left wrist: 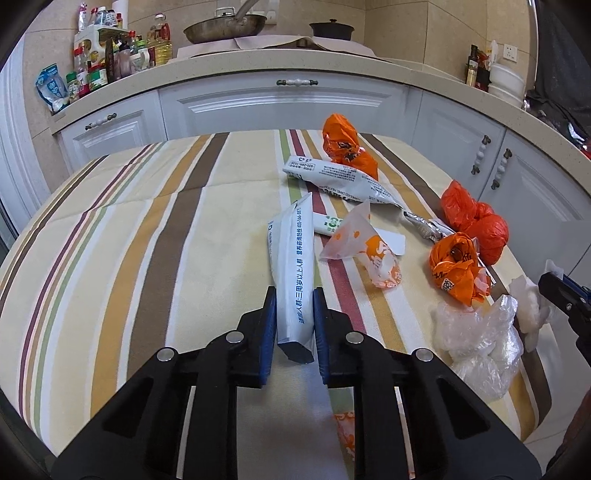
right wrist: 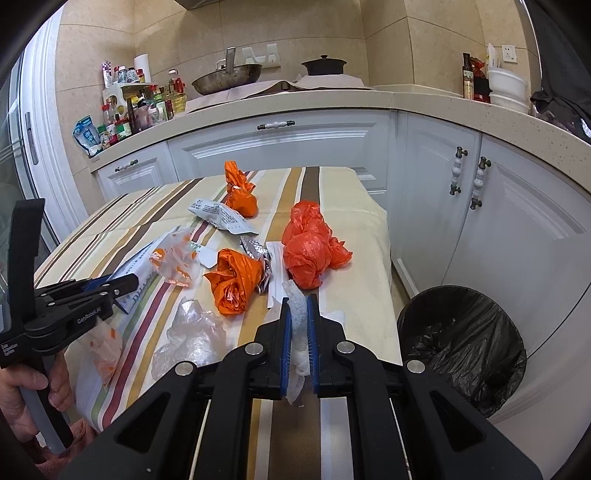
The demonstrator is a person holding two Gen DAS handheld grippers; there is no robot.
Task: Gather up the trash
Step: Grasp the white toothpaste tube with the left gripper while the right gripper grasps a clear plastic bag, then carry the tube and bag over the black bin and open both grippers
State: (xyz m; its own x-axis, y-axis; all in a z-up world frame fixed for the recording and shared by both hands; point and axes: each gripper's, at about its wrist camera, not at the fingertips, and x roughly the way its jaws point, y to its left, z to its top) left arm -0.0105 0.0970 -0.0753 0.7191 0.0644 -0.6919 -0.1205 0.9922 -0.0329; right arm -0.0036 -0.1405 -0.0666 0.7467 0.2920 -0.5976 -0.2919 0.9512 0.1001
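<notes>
Trash point(left wrist: 458, 269) litters striped table point(left wrist: 155, 229); left hand-held gripper point(left wrist: 294, 310) pinches packet point(left wrist: 293, 273), right point(right wrist: 298, 314) tissue point(right wrist: 297, 314).

A frying pan point(left wrist: 225, 27) and black pot point(left wrist: 331, 30) sit on the counter point(left wrist: 258, 70).

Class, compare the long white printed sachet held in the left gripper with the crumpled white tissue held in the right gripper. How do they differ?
The long white printed sachet is smooth, flat and covered in blue print; the crumpled white tissue is soft, wrinkled and plain. The sachet reaches well beyond the left gripper across the striped tablecloth; the tissue barely clears the right gripper. Both are white trash clamped between blue pads.
</notes>
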